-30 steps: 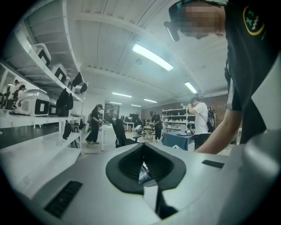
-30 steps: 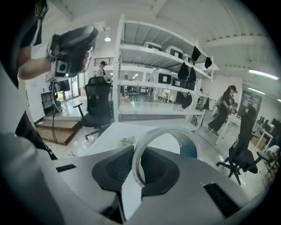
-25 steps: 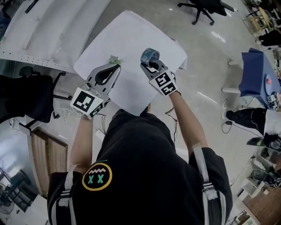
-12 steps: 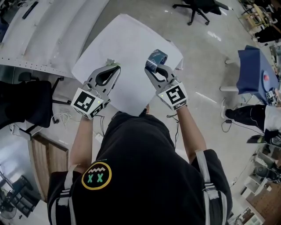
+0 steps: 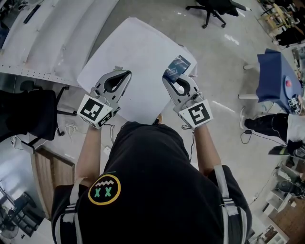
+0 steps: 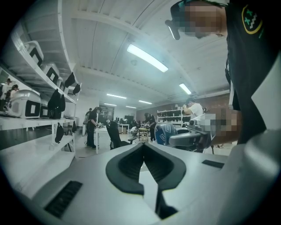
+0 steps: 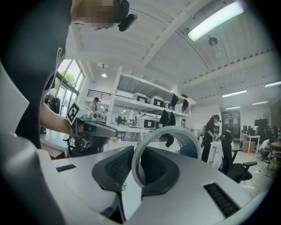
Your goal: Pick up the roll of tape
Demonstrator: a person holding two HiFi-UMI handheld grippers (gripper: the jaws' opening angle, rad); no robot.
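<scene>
Here, the roll of tape (image 5: 175,68) stands on edge, pinched in the nearly closed jaws of your right gripper (image 5: 170,78), over a corner of the white table (image 5: 133,47). Your left gripper (image 5: 125,73), well apart from it, is closed and empty. A black office chair (image 5: 214,7) stands beyond.

I look down on a white tabletop (image 5: 138,57) over a grey floor (image 5: 224,57). A long white panel (image 5: 52,33) lies to its left, with a black chair (image 5: 28,109) below that in the head view. A black office chair (image 5: 214,7) sits at the top edge. At the right stands a blue-covered table (image 5: 274,78), with someone's dark-trousered legs (image 5: 267,127) just below it. The left gripper view gives me shelves of white cases (image 6: 26,103) and a ceiling strip light (image 6: 147,58).
</scene>
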